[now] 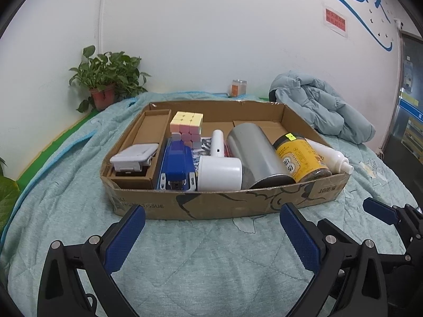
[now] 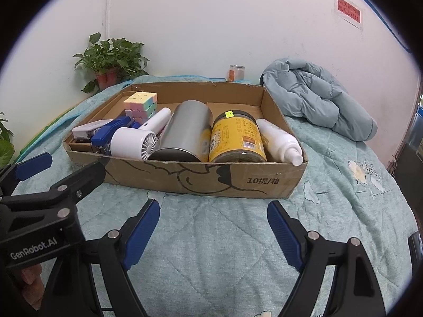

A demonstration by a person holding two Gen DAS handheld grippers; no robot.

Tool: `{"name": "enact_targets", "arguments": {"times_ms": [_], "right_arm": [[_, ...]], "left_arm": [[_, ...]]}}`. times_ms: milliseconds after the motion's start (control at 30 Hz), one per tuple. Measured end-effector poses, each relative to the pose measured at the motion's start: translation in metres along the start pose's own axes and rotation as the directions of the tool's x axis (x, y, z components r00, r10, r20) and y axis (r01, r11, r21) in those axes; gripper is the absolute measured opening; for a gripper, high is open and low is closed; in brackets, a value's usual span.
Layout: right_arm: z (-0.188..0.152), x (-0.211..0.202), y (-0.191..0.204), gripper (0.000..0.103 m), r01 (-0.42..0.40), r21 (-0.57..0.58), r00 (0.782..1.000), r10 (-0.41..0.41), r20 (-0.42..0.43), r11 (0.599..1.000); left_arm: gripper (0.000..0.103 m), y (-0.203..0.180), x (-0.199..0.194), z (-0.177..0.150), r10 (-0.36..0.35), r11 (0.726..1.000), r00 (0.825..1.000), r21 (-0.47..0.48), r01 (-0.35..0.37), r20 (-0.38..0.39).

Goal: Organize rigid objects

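A: Where do the 2 grippers stand?

B: The left gripper (image 1: 211,227) has its jaws spread wide with nothing between them, above the quilt (image 1: 201,259) just short of the cardboard box (image 1: 211,206). The right gripper (image 2: 212,224) is the same: jaws wide apart, empty, before the box's near wall.

A: And the things to be sorted?

B: All lie in the box. A small open carton (image 1: 148,132) runs along the left wall, with a white clip case (image 1: 133,157) at its near end. Just beside it is a blue stapler (image 1: 177,166), and behind that a pastel puzzle cube (image 1: 186,126) with small pink and grey blocks (image 1: 189,138) in front of it.

A: The middle?

B: A white handheld fan (image 2: 137,138) lies on its side, head toward the near wall. Next to it a silver tin (image 2: 185,132) lies on its side, touching a yellow-labelled jar (image 2: 235,140).

A: The right wall?

B: A white spray bottle (image 2: 280,140), nozzle at the near right corner.

A: Beyond the box?

B: A potted plant (image 1: 104,84) at the quilt's far left corner, a small jar (image 1: 238,87) at the far edge, a folded blue jacket (image 1: 322,108) on the right.
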State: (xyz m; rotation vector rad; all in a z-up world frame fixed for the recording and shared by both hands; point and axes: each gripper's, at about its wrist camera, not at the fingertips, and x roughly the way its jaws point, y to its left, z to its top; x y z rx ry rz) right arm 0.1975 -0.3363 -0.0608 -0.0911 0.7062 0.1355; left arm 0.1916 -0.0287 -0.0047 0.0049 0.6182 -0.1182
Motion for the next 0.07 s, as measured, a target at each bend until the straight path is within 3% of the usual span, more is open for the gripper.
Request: {"name": "enact_targets", "arguments": {"times_ms": [67], "right_arm": [[-0.0004, -0.0013, -0.0005, 0.084, 0.012, -0.005, 1.000, -0.012, 0.010, 1.000]], "left_arm": [[0.103, -0.0002, 0.0001, 0.0001, -0.002, 1.000, 1.000, 0.000, 0.002, 0.002]]}}
